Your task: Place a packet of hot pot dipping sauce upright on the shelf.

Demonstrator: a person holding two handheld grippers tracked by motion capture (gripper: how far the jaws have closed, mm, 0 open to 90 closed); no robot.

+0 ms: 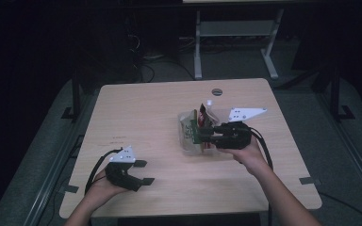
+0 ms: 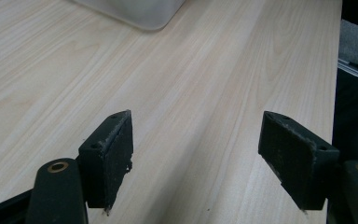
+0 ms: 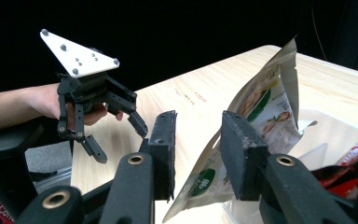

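The right gripper (image 1: 206, 134), jaws parted, straddles the top edge of a snack pouch (image 3: 265, 107) standing in a clear tub (image 1: 185, 141) toward the table's (image 1: 136, 108) right edge.

**Clearance around the bin**

Clear bin (image 1: 188, 141) sits right of table (image 1: 136, 108) centre, snack pouches (image 1: 199, 123) sticking up above its rim. Right gripper (image 1: 206, 136) crowds its right side. Left of, behind and in front of the bin: bare tabletop, open passage. Left gripper (image 1: 142, 172) sits well off to the bin's front-left.
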